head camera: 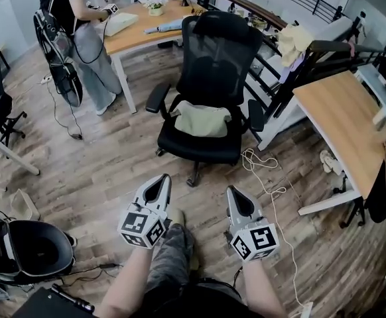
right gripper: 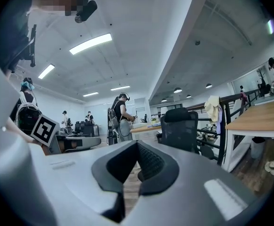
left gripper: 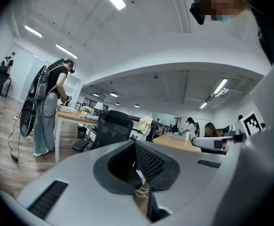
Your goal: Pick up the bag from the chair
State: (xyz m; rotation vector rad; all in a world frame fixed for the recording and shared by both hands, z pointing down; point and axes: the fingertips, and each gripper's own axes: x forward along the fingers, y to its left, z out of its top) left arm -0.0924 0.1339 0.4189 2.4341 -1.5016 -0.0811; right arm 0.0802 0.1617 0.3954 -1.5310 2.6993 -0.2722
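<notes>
A pale green bag lies slumped on the seat of a black office chair in the middle of the head view. Both grippers are held low in front of the chair, well short of it. My left gripper is shut and holds nothing. My right gripper is likewise shut and holds nothing. The left gripper view shows the chair beyond the shut left gripper, with the bag hidden. In the right gripper view the chair stands past the right gripper.
A person with a backpack stands at a wooden desk at the back left. Another wooden desk is on the right, behind a railing with cloth. White cable lies on the floor. Another black chair sits lower left.
</notes>
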